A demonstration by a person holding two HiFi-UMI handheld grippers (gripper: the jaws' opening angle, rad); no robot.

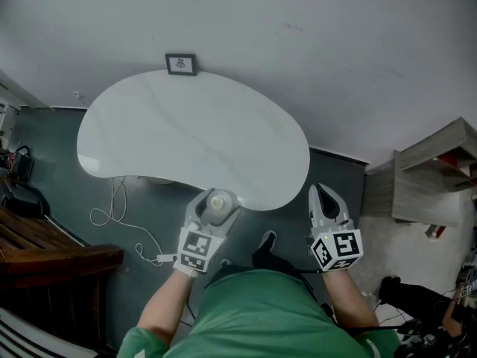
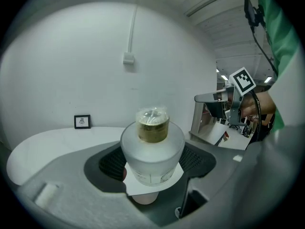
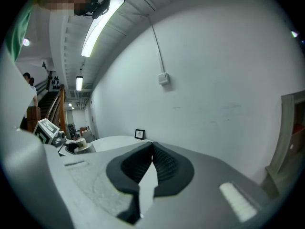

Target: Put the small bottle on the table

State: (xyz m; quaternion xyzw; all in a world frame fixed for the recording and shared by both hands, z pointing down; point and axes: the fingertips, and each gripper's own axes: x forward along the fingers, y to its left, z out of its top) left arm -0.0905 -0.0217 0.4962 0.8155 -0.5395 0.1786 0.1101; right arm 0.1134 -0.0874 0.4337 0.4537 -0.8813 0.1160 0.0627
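Note:
A small frosted-glass bottle (image 2: 151, 152) with a gold cap stands upright between the jaws of my left gripper (image 2: 152, 163), which is shut on it. In the head view the bottle (image 1: 218, 206) is held at the near edge of the white kidney-shaped table (image 1: 171, 136), over its rim. My right gripper (image 1: 326, 202) hangs just off the table's right near edge, shut with nothing between its pads (image 3: 164, 163). The right gripper view also catches the bottle (image 3: 82, 143) and the left gripper (image 3: 71, 147) far at the left.
A small black picture frame (image 1: 181, 64) leans against the white wall at the table's far edge. A wooden shelf unit (image 1: 432, 174) stands at the right. White cable (image 1: 119, 215) lies on the dark floor under the table's left side, beside a brown wooden bench (image 1: 52, 248).

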